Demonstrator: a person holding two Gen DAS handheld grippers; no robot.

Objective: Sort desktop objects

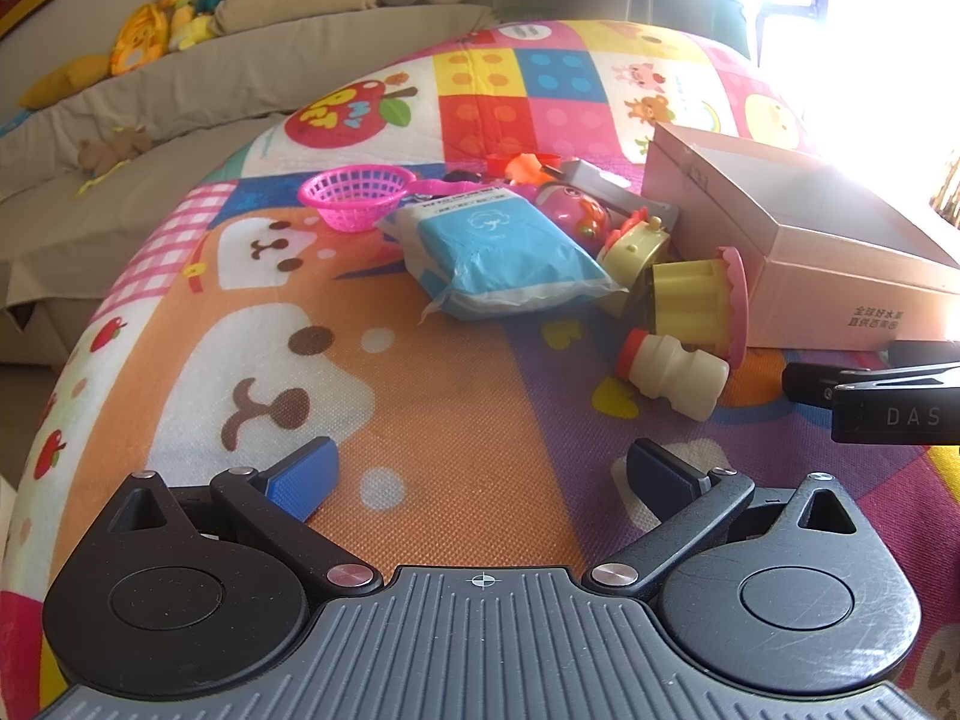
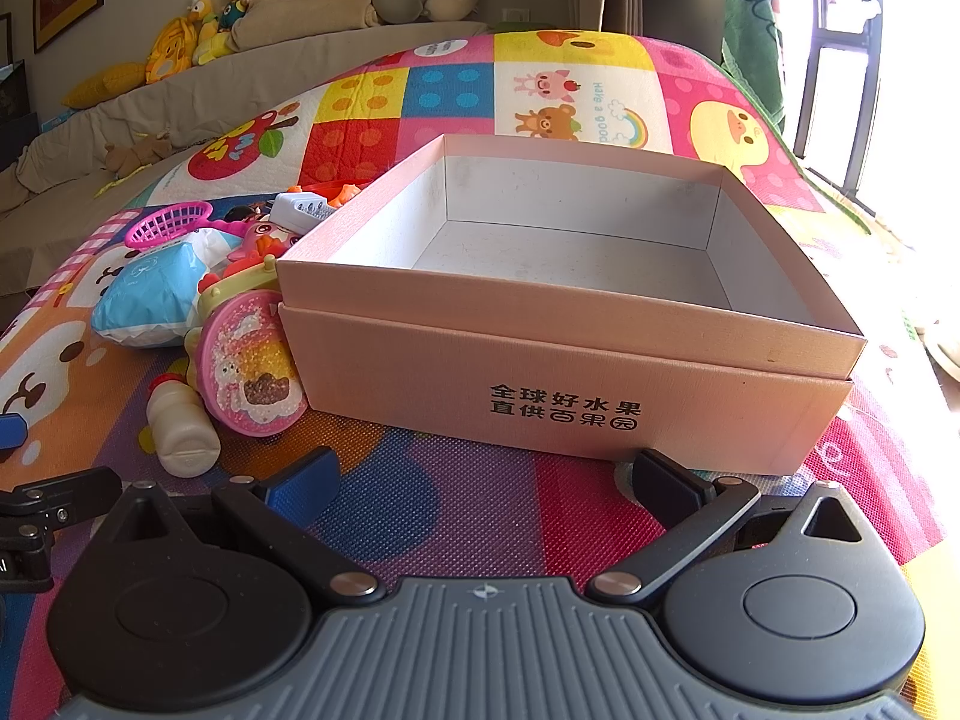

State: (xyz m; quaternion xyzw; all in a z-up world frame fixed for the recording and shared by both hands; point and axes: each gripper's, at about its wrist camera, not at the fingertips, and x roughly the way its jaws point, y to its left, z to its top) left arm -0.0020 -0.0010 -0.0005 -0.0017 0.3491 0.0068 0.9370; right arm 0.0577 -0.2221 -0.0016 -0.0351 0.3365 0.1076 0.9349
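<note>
A pile of toys lies on the colourful mat left of a pink cardboard box (image 2: 600,372), also in the left wrist view (image 1: 840,264). The pile holds a blue tissue pack (image 1: 504,252), a pink basket (image 1: 357,192), a small cream bottle with a red cap (image 1: 672,372), a yellow cup with a pink lid (image 1: 702,300) and a pink round toy (image 1: 570,210). The box is empty inside. My left gripper (image 1: 480,468) is open and empty, short of the pile. My right gripper (image 2: 486,480) is open and empty, just before the box's front wall.
The mat (image 1: 456,396) covers a raised surface whose edge drops off at the left. A beige sofa (image 1: 180,90) with plush toys stands behind. The right gripper's body (image 1: 888,402) shows at the right edge of the left wrist view. A bright window is at the right.
</note>
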